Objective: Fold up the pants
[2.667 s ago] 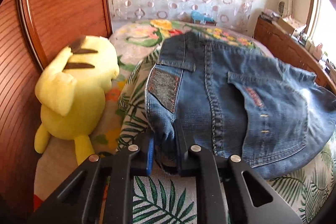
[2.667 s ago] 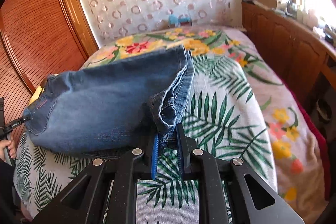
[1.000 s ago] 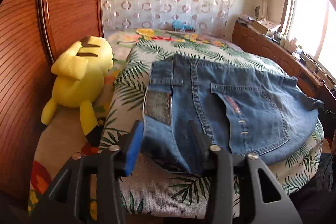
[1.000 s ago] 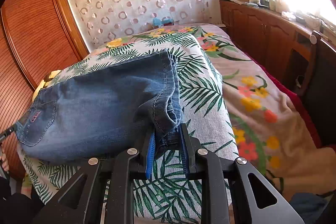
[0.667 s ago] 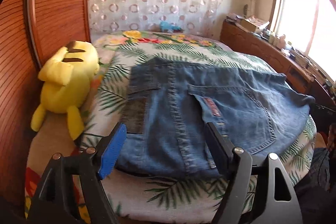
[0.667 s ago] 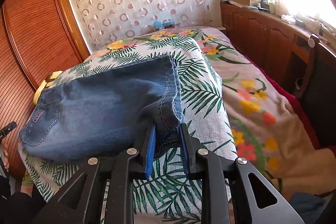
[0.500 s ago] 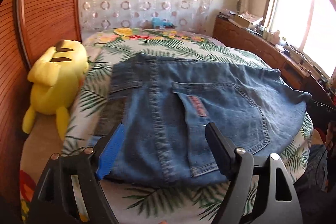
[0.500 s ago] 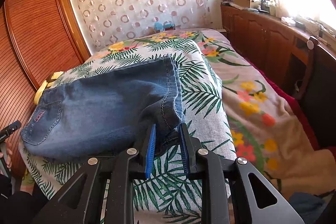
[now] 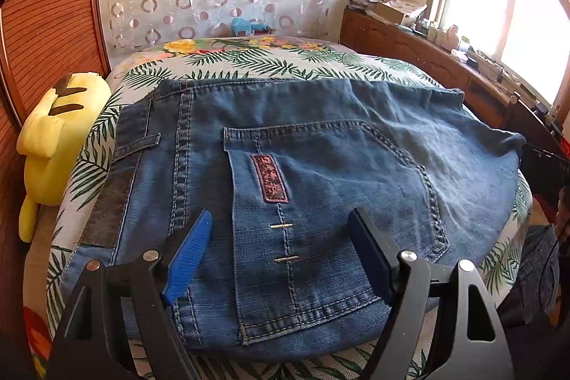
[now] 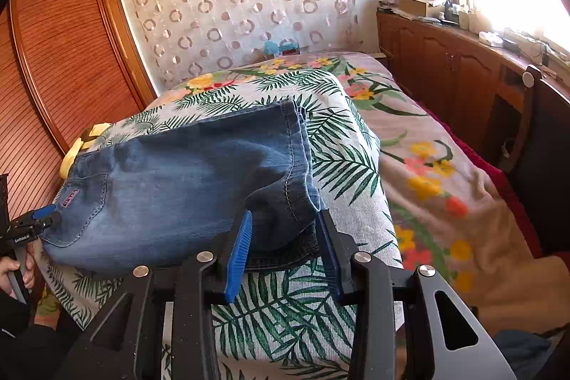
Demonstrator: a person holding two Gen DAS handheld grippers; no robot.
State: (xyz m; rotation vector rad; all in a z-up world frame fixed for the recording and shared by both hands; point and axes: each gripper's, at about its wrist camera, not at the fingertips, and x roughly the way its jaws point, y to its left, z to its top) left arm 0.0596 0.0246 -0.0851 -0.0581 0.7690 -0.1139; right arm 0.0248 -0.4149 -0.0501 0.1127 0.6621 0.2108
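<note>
Folded blue jeans lie flat on the leaf-print bed cover, back pocket up. My left gripper hovers open over that pocket, its fingers wide apart with nothing clamped between them. In the right wrist view the jeans stretch leftward, and the left gripper shows at their waist end. My right gripper is at the leg-hem end, jaws opening. The bunched hem lies loose between the blue pads.
A yellow plush toy sits at the bed's left edge against a wooden slatted wardrobe. A wooden cabinet with clutter runs under the window. A dark chair stands right of the bed. A person's hand holds the left gripper.
The left gripper let go of the waistband, opened wide and slid right over the back pocket. The right gripper stayed put and its jaws parted from the hem.
</note>
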